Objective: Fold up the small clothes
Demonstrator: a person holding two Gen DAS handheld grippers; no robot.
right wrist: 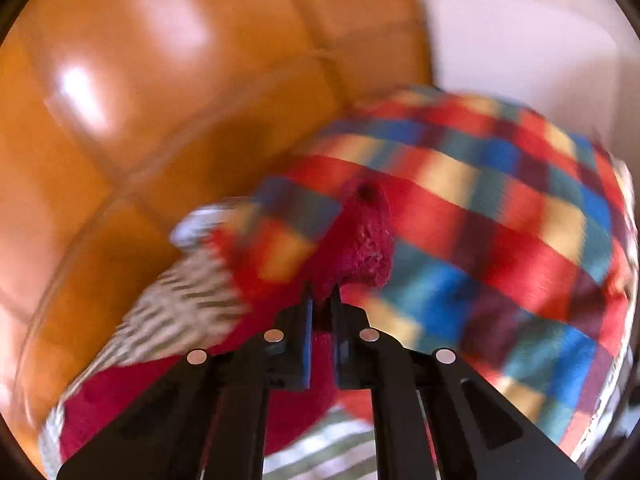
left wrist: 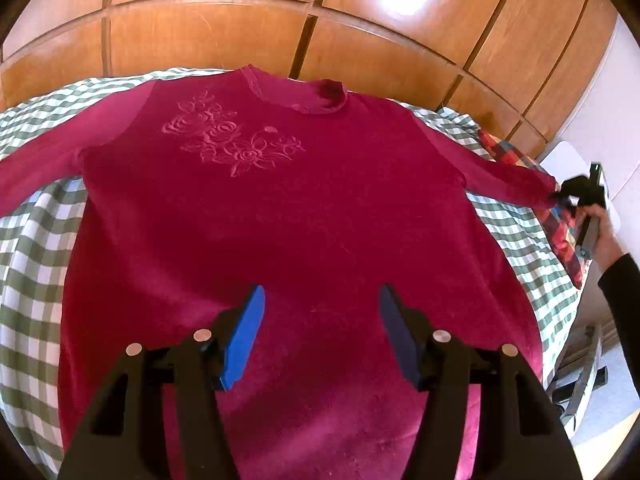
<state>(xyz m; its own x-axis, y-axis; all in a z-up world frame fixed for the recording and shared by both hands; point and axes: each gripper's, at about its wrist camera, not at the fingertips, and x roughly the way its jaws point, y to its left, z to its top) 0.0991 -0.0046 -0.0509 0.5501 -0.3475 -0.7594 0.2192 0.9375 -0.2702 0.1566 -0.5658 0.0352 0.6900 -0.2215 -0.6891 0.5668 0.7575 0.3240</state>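
Left gripper (left wrist: 322, 336) hung spread and empty over the hem end of the magenta sweater (left wrist: 280, 208), which lay flat on the green checked cloth (left wrist: 36, 240). Right gripper (right wrist: 322, 292) was pinching the sweater's cuff (right wrist: 360, 240), multicoloured plaid cushion (right wrist: 500, 220) just beyond.

Green-checked bedcover (left wrist: 28, 236), multicoloured plaid pillow (right wrist: 500, 216), wooden wardrobe (left wrist: 200, 36)
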